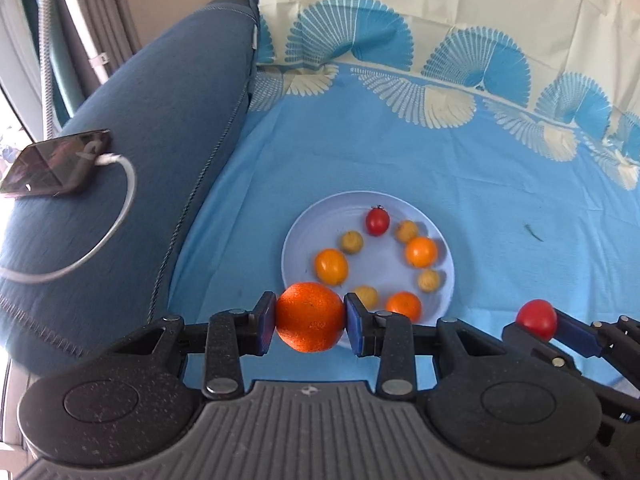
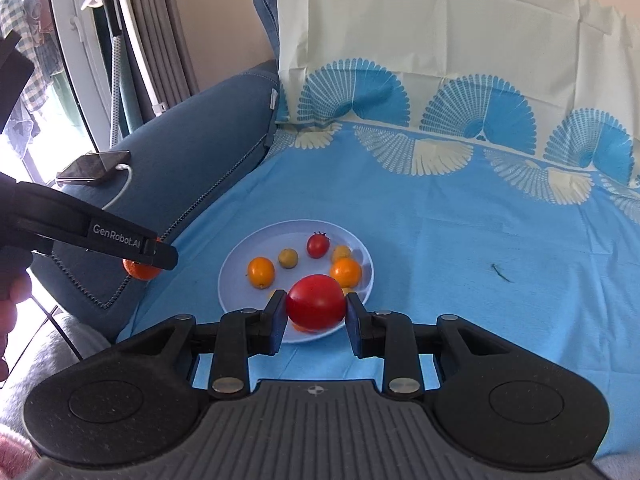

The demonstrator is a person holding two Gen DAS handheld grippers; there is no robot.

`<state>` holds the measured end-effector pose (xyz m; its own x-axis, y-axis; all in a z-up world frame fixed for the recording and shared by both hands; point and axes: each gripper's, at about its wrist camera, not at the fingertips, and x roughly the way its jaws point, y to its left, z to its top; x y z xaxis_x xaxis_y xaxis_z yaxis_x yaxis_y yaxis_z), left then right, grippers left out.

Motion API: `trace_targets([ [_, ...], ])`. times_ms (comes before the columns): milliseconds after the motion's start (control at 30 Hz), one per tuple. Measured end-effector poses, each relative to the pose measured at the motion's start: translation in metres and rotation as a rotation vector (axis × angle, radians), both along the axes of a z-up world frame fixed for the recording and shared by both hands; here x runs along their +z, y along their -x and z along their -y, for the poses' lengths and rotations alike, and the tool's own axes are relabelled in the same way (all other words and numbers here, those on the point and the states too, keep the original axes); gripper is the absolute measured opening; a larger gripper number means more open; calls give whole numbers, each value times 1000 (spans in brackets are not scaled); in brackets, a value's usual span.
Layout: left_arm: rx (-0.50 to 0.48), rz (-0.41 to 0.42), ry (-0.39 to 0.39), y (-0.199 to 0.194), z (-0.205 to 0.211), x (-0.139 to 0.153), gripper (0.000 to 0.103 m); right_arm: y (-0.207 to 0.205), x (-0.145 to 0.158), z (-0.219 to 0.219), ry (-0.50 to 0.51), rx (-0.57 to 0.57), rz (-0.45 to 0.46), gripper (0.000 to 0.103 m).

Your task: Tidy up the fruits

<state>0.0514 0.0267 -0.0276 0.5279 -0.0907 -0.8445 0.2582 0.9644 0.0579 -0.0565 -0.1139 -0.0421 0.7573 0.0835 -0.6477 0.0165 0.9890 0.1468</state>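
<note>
The left gripper (image 1: pixel 310 318) is clamped on an orange (image 1: pixel 310 317), pads pressing both sides, held in the air just before the near rim of the plate (image 1: pixel 304 216). The right gripper (image 2: pixel 316 307) is clamped on a red tomato (image 2: pixel 316 302), raised over the plate's near edge. The pale plate rests on a blue cloth (image 1: pixel 460 176) covering a sofa seat, nearer the seat's left edge. On the plate lie a small red tomato (image 1: pixel 377 221), several orange fruits and several small yellowish fruits. A phone (image 1: pixel 54 168) with a white cable (image 1: pixel 116 216) lies on the sofa's blue armrest (image 1: pixel 160 120), left of the cloth.
</note>
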Motion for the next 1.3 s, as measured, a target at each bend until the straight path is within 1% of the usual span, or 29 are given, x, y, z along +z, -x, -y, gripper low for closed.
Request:
trace_targets([
  [167, -10, -39, -17, -38, 13, -29, 40, -41, -21, 11, 2, 18, -50, 32],
  [333, 9, -106, -39, -71, 17, -64, 40, -75, -45, 10, 21, 44, -84, 32],
  [400, 9, -106, -61, -78, 18, -74, 40, -87, -55, 8, 28, 54, -95, 32],
  [600, -14, -93, -92, -94, 23, -95, 41, -112, -77, 1, 70, 76, -123, 32],
  [633, -24, -93, -85, -96, 23, -96, 42, -115, -78, 1, 77, 79, -121, 33],
  [667, -40, -97, -74, -97, 23, -95, 58, -118, -80, 1, 84, 84, -117, 33],
  [700, -51, -104, -67, -98, 24, -94, 74, -121, -80, 1, 88, 91, -115, 35],
  [733, -52, -104, -64, -99, 25, -92, 102, -124, -81, 1, 88, 104, -116, 40],
  [800, -45, -66, -61, -94, 23, -83, 103, -125, -79, 1, 91, 135, -124, 74],
  [833, -52, -64, -60, -91, 21, -80, 103, -123, -76, 1, 98, 144, -127, 78],
  [967, -31, -78, -61, -74, 13, -67, 103, -101, -63, -2, 102, 126, -116, 89],
  [1133, -17, -52, -43, -42, 6, -47, 103, -63, -46, -7, 88, 59, -93, 96],
  [1300, -23, -15, -45, -10, 2, -30, 103, -34, -35, -18, 126, 10, -66, 101],
])
